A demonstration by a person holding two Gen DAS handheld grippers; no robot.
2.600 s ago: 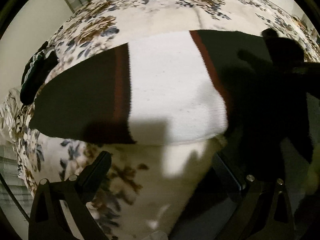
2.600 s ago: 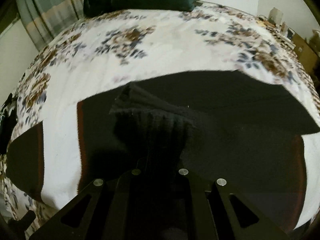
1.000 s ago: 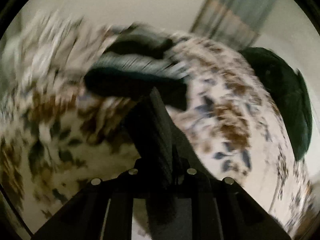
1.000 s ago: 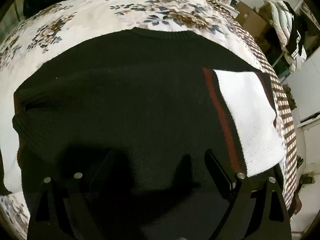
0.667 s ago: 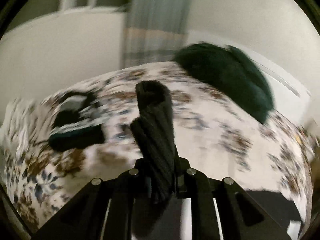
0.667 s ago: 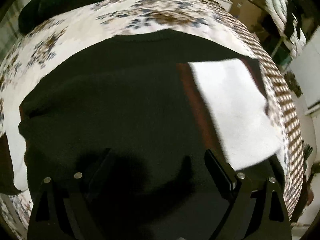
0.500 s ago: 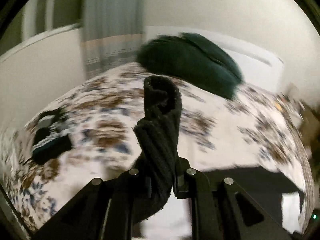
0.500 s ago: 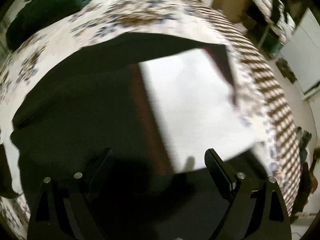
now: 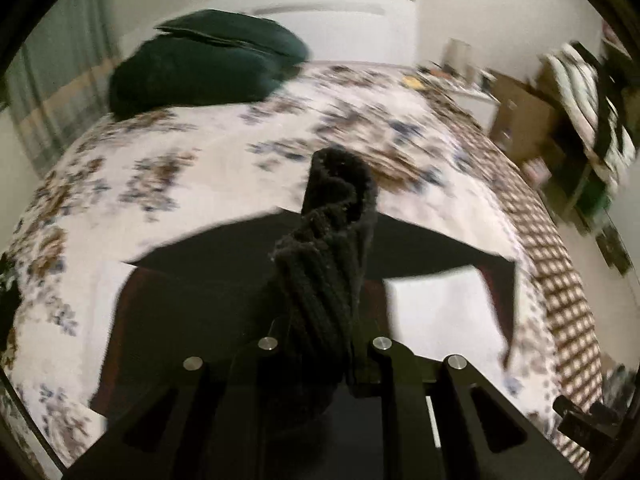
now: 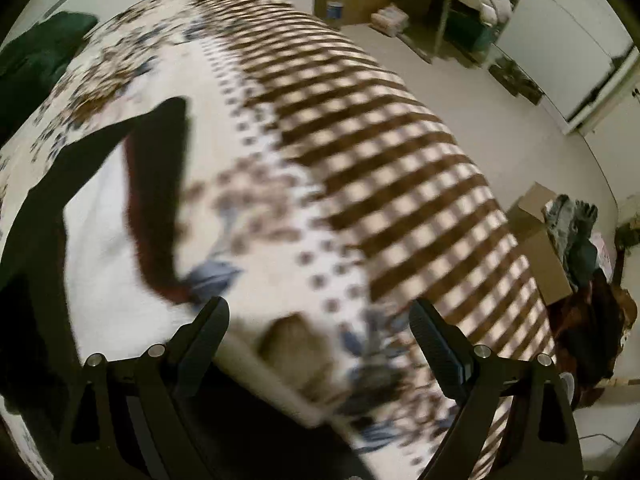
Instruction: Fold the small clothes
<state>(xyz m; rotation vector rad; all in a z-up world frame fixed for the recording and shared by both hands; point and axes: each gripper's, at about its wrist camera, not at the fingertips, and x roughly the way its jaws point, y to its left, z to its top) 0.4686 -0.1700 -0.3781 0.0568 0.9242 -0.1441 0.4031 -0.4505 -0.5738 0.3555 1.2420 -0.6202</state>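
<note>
A black, white and dark-red knitted sweater point(image 9: 192, 304) lies spread on a floral bedspread point(image 9: 224, 160). My left gripper point(image 9: 324, 344) is shut on the sweater's black ribbed cuff point(image 9: 332, 240), which stands up between the fingers above the sweater's body. In the right wrist view my right gripper point(image 10: 320, 320) is open and empty, over the bed's right edge. The sweater point(image 10: 100, 208) shows at the left there, blurred by motion.
A dark green pillow point(image 9: 200, 72) lies at the head of the bed. The bedspread's brown checked border point(image 10: 380, 152) drops to the floor on the right. Cardboard boxes point(image 10: 540, 248), piled clothes and shelves stand on the floor beyond it.
My left gripper, holding the cuff, has swung right and now looks over the sweater toward the bed's head. My right gripper has swung right off the sweater to the bed's edge.
</note>
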